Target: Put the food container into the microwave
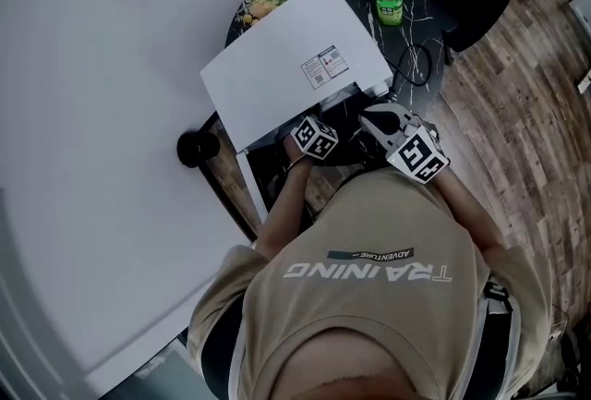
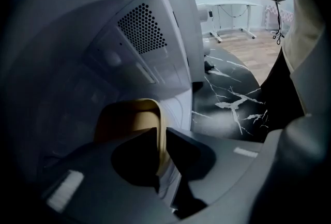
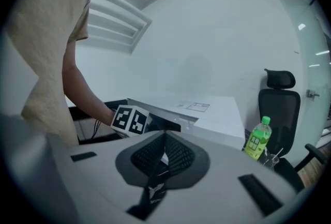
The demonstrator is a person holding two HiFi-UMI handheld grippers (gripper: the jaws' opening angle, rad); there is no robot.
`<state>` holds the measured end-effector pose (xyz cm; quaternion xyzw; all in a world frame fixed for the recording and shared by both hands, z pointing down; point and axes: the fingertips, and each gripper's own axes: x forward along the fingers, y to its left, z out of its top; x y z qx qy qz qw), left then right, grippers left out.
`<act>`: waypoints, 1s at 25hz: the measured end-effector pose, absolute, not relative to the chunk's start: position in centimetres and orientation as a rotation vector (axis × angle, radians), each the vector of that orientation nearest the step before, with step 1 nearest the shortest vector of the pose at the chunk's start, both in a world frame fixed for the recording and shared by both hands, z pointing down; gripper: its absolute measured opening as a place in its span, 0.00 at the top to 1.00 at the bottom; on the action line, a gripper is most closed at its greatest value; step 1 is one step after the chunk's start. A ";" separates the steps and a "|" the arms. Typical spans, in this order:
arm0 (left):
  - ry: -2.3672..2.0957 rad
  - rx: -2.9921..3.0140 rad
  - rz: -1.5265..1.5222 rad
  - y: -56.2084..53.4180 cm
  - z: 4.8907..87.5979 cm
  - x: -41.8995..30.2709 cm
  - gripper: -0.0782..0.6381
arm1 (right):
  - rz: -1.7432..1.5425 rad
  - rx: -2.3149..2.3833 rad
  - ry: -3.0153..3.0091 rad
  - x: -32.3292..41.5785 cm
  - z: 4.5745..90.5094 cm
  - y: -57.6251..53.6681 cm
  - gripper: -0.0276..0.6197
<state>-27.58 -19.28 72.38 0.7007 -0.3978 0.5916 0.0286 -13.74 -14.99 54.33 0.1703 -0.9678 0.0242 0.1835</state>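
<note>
One black marble table (image 1: 417, 19) carries the white microwave (image 1: 286, 56). The left gripper (image 2: 161, 137) reaches inside the microwave, clenched on the rim of the tan container (image 2: 129, 117). The right gripper (image 3: 164, 146), just outside the microwave's front, is closed on nothing. A green bottle (image 1: 389, 1) stands beside the microwave.
</note>
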 end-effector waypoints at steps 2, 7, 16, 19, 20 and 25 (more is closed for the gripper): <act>-1.264 2.165 1.810 -19.2 71.9 -27.6 0.83 | 0.070 0.464 -2.730 -13.9 54.5 -14.9 0.94; -1.357 2.181 1.758 -18.2 70.8 -28.2 0.82 | 0.030 0.426 -2.728 -14.6 54.3 -15.1 0.94; -1.613 2.172 1.223 -14.2 66.0 -28.1 0.82 | 0.019 0.319 -2.798 -16.8 52.9 -15.0 0.94; -1.630 2.145 0.732 -13.2 62.4 -27.3 0.82 | 0.025 0.270 -2.820 -17.3 52.1 -15.0 0.94; -1.628 2.175 0.671 -12.8 61.1 -26.7 0.83 | 0.026 0.255 -2.826 -17.3 51.8 -15.1 0.94; -1.525 2.429 0.488 -11.9 54.1 -22.2 0.87 | 0.062 0.240 -2.864 -17.7 49.5 -16.4 0.94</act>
